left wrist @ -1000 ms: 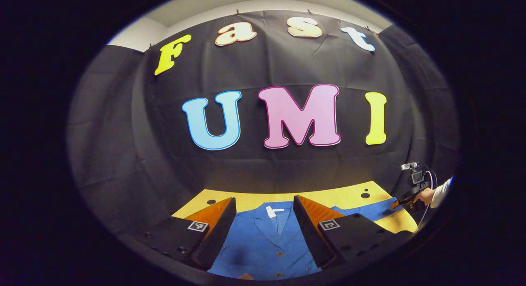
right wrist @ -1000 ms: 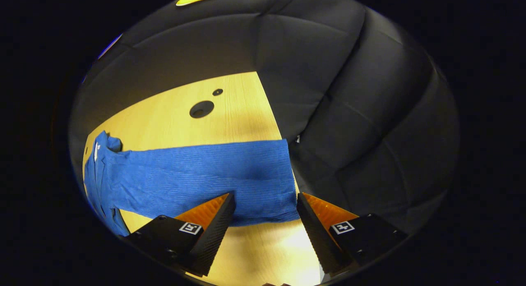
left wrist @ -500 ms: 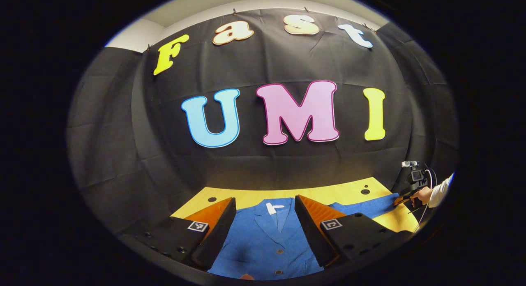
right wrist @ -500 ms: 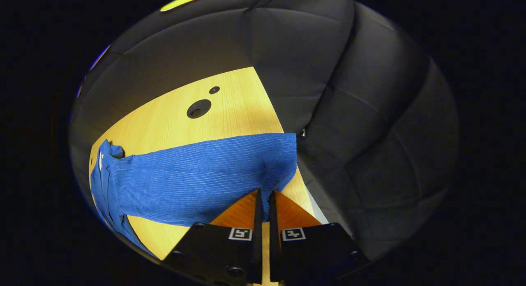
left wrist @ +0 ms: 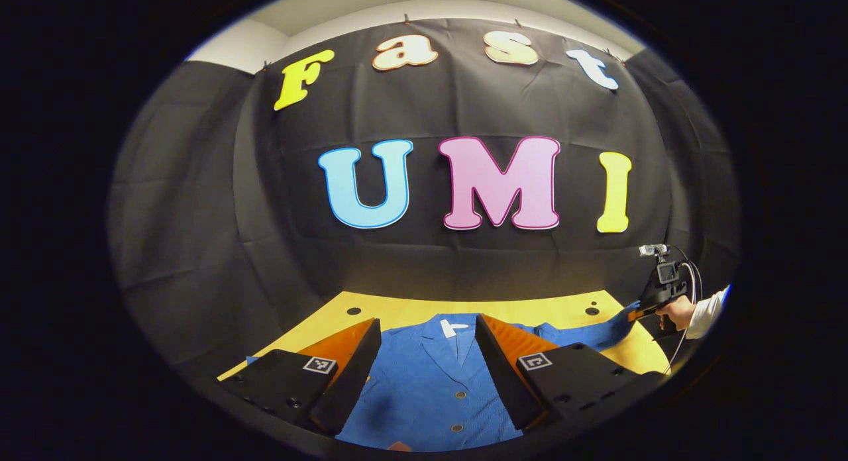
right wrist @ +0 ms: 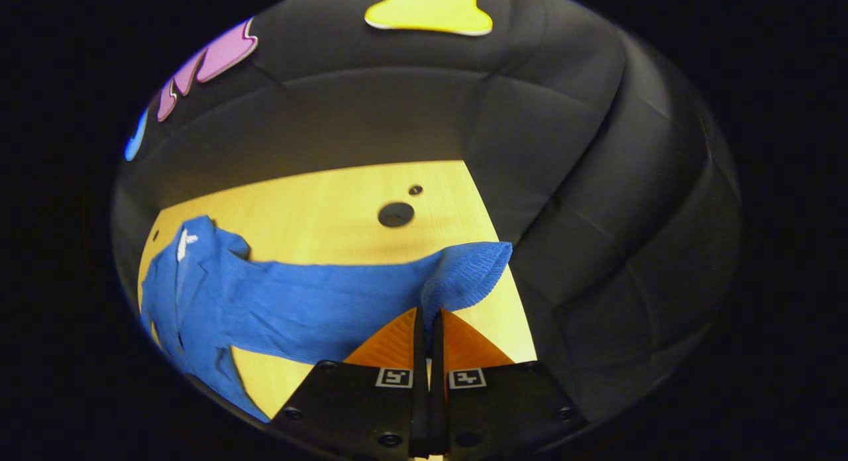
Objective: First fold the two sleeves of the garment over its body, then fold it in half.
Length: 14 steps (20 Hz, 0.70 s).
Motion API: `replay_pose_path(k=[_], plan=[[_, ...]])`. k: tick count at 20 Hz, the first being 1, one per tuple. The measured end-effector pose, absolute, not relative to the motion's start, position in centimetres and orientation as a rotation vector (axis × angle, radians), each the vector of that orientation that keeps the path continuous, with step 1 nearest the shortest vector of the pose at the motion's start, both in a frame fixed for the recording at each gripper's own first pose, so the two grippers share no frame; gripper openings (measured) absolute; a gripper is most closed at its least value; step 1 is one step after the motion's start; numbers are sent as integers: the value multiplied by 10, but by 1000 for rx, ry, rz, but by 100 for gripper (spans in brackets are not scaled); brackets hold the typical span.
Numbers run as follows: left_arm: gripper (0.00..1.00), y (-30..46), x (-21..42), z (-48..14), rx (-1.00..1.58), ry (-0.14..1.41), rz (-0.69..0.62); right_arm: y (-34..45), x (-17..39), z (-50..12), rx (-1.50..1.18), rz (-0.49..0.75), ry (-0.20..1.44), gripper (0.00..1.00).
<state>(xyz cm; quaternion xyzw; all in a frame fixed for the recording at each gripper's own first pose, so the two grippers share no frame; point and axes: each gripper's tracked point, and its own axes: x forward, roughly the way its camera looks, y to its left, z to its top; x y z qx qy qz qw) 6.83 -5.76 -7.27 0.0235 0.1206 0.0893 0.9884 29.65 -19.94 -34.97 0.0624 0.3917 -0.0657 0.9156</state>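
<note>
- So the blue ribbed button-up garment is lying flat on the yellow wooden desk, collar toward the booth's back wall, front placket and buttons facing up.
- The right gripper has its fingers pinched together on the cuff end of the blue right sleeve. The cuff is bunched up and lifted off the desk just past the tips.
- Key bit: the sleeve's long axis runs from that cuff straight across to the garment's body, which sits off to the left in the right gripper view. My guess is the fold has to travel leftward along that line.
- In the left gripper view the right gripper and the hand holding it sit far off at the desk's right edge.
- The left gripper is wide open with nothing in it, hovering over the chest of the garment, so it's nearer the body, while the right one owns the sleeve.
</note>
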Motion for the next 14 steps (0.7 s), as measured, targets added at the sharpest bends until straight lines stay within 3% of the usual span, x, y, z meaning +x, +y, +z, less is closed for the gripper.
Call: replay_pose_path(k=[3, 9, 14], plan=[[84, -12, 49, -69, 43, 219, 184, -135, 298, -292, 175, -121, 722, 5], [82, 101, 10, -75, 12, 206, 245, 45, 292, -186, 150, 21, 562, 5], [82, 173, -17, -90, -30, 216, 319, 204, 287, -153, 79, 191, 515, 5]])
